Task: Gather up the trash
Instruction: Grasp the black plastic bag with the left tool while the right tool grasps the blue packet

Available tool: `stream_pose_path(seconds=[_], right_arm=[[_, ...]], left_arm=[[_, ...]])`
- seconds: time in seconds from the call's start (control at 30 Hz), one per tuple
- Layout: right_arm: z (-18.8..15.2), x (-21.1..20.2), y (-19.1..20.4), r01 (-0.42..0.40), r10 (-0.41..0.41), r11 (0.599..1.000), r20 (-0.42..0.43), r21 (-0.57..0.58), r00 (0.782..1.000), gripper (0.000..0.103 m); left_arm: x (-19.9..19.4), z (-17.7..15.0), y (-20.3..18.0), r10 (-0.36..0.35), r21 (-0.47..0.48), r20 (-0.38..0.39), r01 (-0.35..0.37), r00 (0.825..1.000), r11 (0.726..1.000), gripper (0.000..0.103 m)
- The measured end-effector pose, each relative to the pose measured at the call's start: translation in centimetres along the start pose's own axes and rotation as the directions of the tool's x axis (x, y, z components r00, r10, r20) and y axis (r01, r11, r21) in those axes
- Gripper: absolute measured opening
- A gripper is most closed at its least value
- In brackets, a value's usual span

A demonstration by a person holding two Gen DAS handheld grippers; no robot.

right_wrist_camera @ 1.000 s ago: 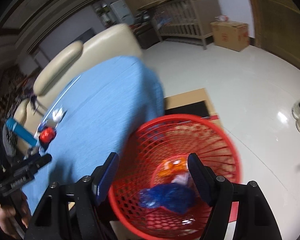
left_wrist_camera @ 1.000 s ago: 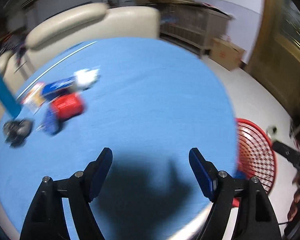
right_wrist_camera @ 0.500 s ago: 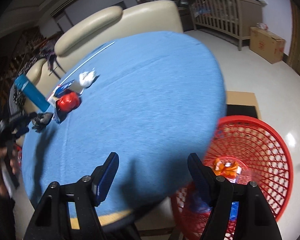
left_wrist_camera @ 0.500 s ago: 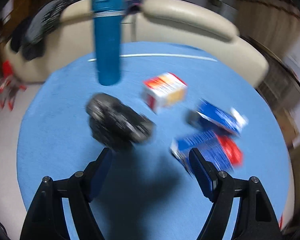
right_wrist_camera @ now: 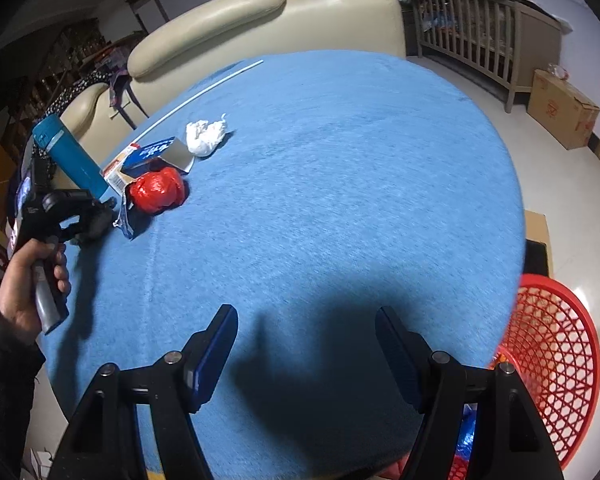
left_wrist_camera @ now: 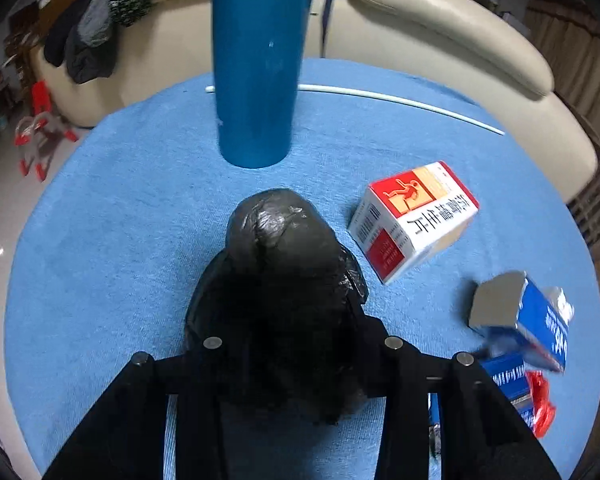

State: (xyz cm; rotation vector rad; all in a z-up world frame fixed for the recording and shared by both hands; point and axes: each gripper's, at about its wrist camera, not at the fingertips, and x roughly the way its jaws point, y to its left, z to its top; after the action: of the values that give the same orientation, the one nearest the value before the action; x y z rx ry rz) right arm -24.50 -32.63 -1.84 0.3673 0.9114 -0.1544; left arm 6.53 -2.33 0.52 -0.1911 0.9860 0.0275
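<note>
Two grippers in view. Left gripper [left_wrist_camera: 288,332] has its jaws pressed in on a crumpled black plastic bag [left_wrist_camera: 280,276], which fills the gap between them; the fingertips are hidden by the bag. The bag rests on the blue table [left_wrist_camera: 112,216] near its left edge as the right wrist view frames it. Just beyond the bag stands an upright blue tumbler [left_wrist_camera: 260,64], close but apart. Right of the bag, apart from it, lies a red-and-white carton [left_wrist_camera: 414,220] on its side. Further right lie a blue-and-silver box [left_wrist_camera: 528,328], a flattened blue wrapper [left_wrist_camera: 504,376] and a red crumpled bag [left_wrist_camera: 542,400], bunched together. A thin white rod [left_wrist_camera: 400,100] lies along the far edge by the cream sofa [left_wrist_camera: 440,40].

Right gripper [right_wrist_camera: 306,350] hovers over the near part of the table, jaws wide apart, holding nothing. A white paper wad [right_wrist_camera: 205,136] sits just beside the box cluster, well away from this gripper. The red mesh basket [right_wrist_camera: 556,360] stands on the floor at the table's near right edge, with blue and orange trash inside. The left hand [right_wrist_camera: 24,288] grips the other tool's handle.
</note>
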Motion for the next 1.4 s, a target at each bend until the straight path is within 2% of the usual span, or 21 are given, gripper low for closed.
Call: stream_pose_path(seconds=[0.2, 0.27, 0.37, 0.47, 0.6, 0.67, 0.7, 0.73, 0.83, 1.03, 1.1, 1.17, 1.23, 1.27, 1.3, 1.37, 1.4], right_arm=[[1.3, 1.8, 3.3, -0.036, 0.035, 0.998, -0.025, -0.056, 0.999, 0.074], [2.1, 2.6, 5.4, -0.083, 0.081, 0.993, -0.033, -0.078, 0.996, 0.074], [3.2, 4.2, 8.2, -0.157, 0.153, 0.983, -0.048, -0.091, 0.987, 0.074], [5.0, 6.8, 11.7, -0.258, 0.253, 0.964, -0.074, -0.069, 0.965, 0.074], [6.5, 9.7, 15.5, -0.300, 0.296, 0.953, -0.078, -0.050, 0.952, 0.074], [7.1, 11.0, 16.3, -0.296, 0.293, 0.955, -0.084, -0.019, 0.952, 0.073], [7.3, 11.6, 16.8, -0.292, 0.290, 0.956, -0.088, -0.012, 0.953, 0.064], [7.5, 12.0, 17.2, -0.292, 0.290, 0.956, -0.089, -0.010, 0.953, 0.046], [7.8, 12.4, 18.9, -0.315, 0.311, 0.948, -0.086, -0.041, 0.946, 0.019], [7.2, 8.6, 20.0, -0.372, 0.370, 0.923, -0.041, -0.100, 0.928, 0.017], [6.6, 7.1, 19.2, -0.395, 0.392, 0.914, -0.046, -0.097, 0.919, 0.017], [5.9, 6.0, 18.0, -0.390, 0.387, 0.916, -0.046, -0.096, 0.921, 0.017], [4.7, 5.8, 16.2, -0.376, 0.369, 0.924, -0.093, -0.075, 0.925, 0.019], [4.3, 5.9, 15.5, -0.352, 0.344, 0.934, -0.099, -0.068, 0.934, 0.020], [3.8, 6.0, 14.5, -0.300, 0.293, 0.952, -0.096, -0.065, 0.951, 0.022], [3.0, 6.4, 12.9, -0.235, 0.228, 0.971, -0.114, -0.049, 0.967, 0.045], [2.8, 6.4, 12.2, -0.214, 0.210, 0.976, -0.106, -0.036, 0.972, 0.075]], left_arm=[[-1.5, -1.8, 1.8, -0.039, 0.070, 0.001, 0.039, 0.999, 0.997, 0.038], [-2.0, -2.3, 2.5, -0.048, 0.091, 0.000, 0.048, 0.999, 0.995, 0.038], [-3.0, -3.5, 3.5, -0.058, 0.100, -0.005, 0.058, 0.998, 0.993, 0.038], [-3.6, -4.2, 4.5, -0.067, 0.098, -0.010, 0.068, 0.998, 0.993, 0.038], [-5.0, -5.4, 5.7, -0.079, 0.099, -0.011, 0.080, 0.997, 0.992, 0.038], [-5.2, -5.8, 5.9, -0.085, 0.104, -0.012, 0.086, 0.996, 0.991, 0.038], [-5.1, -5.6, 5.8, -0.086, 0.107, -0.012, 0.086, 0.996, 0.990, 0.038], [-5.1, -5.6, 5.9, -0.087, 0.112, -0.012, 0.088, 0.996, 0.990, 0.038], [-5.4, -5.7, 5.8, -0.091, 0.125, -0.012, 0.091, 0.996, 0.988, 0.038], [-5.5, -5.5, 5.7, -0.090, 0.132, -0.011, 0.091, 0.996, 0.987, 0.038], [-5.8, -5.7, 5.7, -0.090, 0.136, -0.011, 0.090, 0.996, 0.987, 0.038], [-6.0, -5.9, 5.6, -0.087, 0.142, -0.007, 0.087, 0.996, 0.986, 0.038], [-6.0, -6.2, 5.6, -0.085, 0.143, -0.010, 0.085, 0.996, 0.986, 0.038], [-6.0, -6.3, 5.5, -0.085, 0.144, -0.011, 0.086, 0.996, 0.986, 0.038], [-6.1, -6.4, 5.5, -0.085, 0.144, -0.011, 0.086, 0.996, 0.986, 0.038], [-6.2, -6.6, 5.3, -0.086, 0.147, -0.012, 0.087, 0.996, 0.985, 0.038], [-6.3, -6.7, 5.3, -0.084, 0.149, -0.012, 0.085, 0.996, 0.985, 0.038]])
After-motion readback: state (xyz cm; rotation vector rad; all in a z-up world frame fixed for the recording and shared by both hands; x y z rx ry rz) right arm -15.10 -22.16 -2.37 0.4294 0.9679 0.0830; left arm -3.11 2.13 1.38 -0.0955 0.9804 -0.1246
